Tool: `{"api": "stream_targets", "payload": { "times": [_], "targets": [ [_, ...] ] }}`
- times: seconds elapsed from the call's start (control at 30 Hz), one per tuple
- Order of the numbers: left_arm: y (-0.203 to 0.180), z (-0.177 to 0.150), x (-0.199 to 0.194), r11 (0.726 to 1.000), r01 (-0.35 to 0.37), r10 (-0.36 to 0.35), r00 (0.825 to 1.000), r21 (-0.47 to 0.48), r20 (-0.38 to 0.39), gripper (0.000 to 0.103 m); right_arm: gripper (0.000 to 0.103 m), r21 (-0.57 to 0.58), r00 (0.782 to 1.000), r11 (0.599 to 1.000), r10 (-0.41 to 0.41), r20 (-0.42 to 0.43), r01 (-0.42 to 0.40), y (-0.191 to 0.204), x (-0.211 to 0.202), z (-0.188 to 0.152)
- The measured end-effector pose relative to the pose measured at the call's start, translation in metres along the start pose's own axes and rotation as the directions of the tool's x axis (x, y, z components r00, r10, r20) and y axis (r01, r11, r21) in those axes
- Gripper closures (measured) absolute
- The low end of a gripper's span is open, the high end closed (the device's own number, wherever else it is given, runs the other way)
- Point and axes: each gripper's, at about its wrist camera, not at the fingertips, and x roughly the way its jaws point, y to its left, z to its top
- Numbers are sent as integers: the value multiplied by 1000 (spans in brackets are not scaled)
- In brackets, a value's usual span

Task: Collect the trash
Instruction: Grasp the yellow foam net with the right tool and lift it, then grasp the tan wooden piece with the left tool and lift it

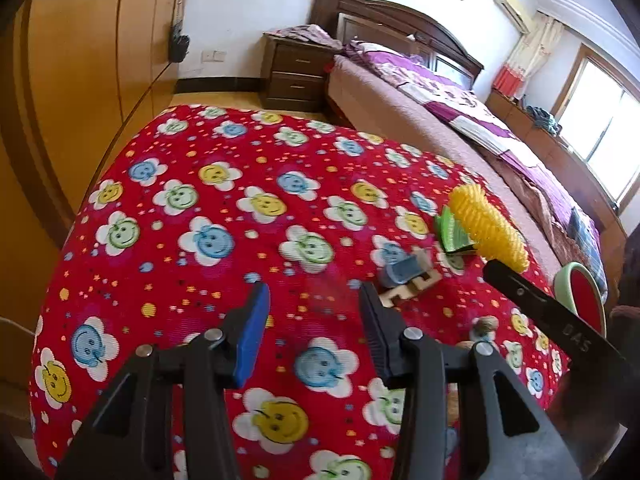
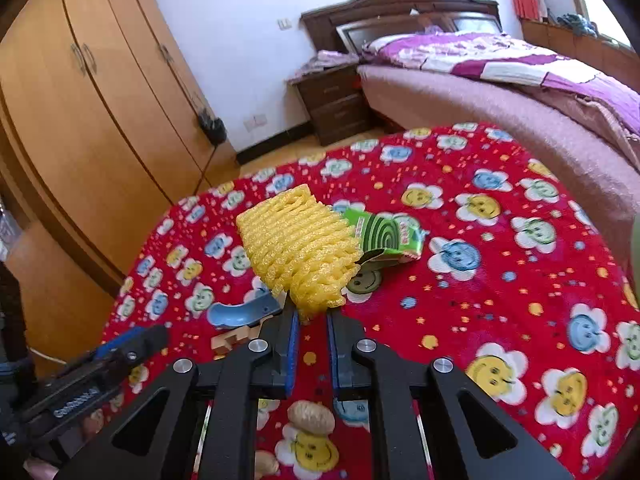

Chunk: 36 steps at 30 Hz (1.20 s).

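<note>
My right gripper [image 2: 312,316] is shut on a yellow foam fruit net [image 2: 298,246] and holds it above the red smiley-flower tablecloth [image 2: 500,288]. The net also shows in the left wrist view [image 1: 486,227], at the tip of the right gripper's black finger. A green mosquito-coil box [image 2: 390,236] lies behind the net; it also shows in the left wrist view [image 1: 454,232]. My left gripper [image 1: 314,296] is open and empty over the cloth, left of a blue plastic piece [image 1: 404,270] on a wooden puzzle piece [image 1: 416,286].
A walnut [image 2: 311,416] lies on the cloth under my right gripper. A green-rimmed bowl [image 1: 582,288] stands at the table's right edge. A bed [image 2: 520,80], a nightstand [image 1: 296,72] and a wooden wardrobe [image 2: 92,92] surround the table.
</note>
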Motion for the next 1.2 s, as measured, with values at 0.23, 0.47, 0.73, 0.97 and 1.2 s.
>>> {"api": "stream_targets", "payload": {
  "times": [0.23,0.47,0.73,0.97,1.2],
  "targets": [
    [-27,-7,4,999,34,-34,999,11,-34,46,91,30,997,1000,-1,76,-1,-14,-45,-1],
    [-56,-13,26,999,38,-35,995,26,-95,45,91,81,995,996,-37,91,29,-43,-72,-9],
    [-75,-3,52,999,-9,12,995,32,-100,43,91,152,994,988,-49,98,34,-80,-94,-22],
    [-91,3,68,995,-60,67,993,78,-99,30,91,191,993,981,-47,110,25,-102,-103,-26],
    [-104,7,81,985,-119,130,988,125,-82,27,91,197,994,980,-29,107,8,-113,-105,-29]
  ]
}}
